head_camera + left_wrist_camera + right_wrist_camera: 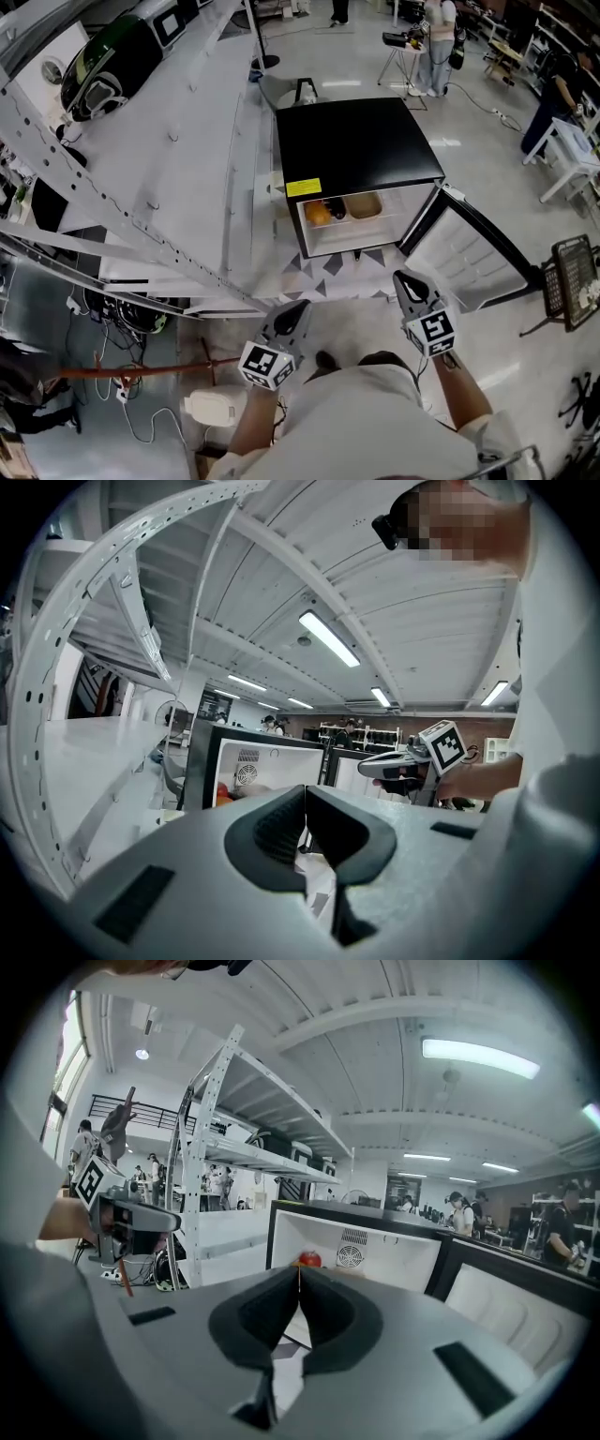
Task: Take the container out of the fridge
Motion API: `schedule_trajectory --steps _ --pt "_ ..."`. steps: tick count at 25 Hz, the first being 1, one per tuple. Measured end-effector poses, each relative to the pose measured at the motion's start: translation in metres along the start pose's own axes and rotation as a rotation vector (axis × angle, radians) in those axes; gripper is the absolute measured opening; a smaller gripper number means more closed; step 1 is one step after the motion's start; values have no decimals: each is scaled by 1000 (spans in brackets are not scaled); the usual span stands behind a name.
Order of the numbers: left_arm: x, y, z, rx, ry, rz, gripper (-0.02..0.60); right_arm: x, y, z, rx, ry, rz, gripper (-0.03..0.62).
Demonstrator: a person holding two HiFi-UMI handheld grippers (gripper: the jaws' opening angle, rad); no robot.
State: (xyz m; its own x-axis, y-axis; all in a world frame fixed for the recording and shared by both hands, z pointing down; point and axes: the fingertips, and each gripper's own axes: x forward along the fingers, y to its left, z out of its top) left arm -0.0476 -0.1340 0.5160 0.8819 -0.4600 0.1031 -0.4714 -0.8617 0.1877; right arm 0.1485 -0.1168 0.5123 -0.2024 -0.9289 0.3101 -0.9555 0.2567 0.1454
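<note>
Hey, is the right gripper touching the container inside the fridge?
Apart. The head view shows the right gripper, jaws shut, held short of the open fridge, with floor between its tips and the container inside.

Bright, even light from ceiling tubes (480, 1057); fisheye bending and dark corners rim both gripper views.

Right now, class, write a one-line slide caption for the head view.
Left gripper and right gripper, both shut and empty, face the open fridge holding a tan container and orange item.
</note>
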Motion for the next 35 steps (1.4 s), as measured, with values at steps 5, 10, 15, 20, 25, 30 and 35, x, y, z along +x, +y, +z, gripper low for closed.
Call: schedule_trajectory --steps 5,10,15,20,25,30,35 --pt "0 9 2 -2 -4 -21 5 9 0 4 -25 13 -31 29" --pt "5 10 0 -20 -7 -23 5 20 -4 5 -78 38 -40 64" --pt "11 12 -1 -38 -16 16 5 37 -5 0 -159 59 -9 99" --pt "19 14 -3 -62 -23 75 5 60 -14 -12 -242 104 27 135" --pt "31 14 -15 -96 -14 118 5 86 -30 -30 -367 187 39 171" --pt "40 15 -21 -120 -13 164 5 118 -44 -45 -471 228 35 199" --pt "37 25 -16 -109 -14 224 5 157 -59 -58 -527 249 25 230"
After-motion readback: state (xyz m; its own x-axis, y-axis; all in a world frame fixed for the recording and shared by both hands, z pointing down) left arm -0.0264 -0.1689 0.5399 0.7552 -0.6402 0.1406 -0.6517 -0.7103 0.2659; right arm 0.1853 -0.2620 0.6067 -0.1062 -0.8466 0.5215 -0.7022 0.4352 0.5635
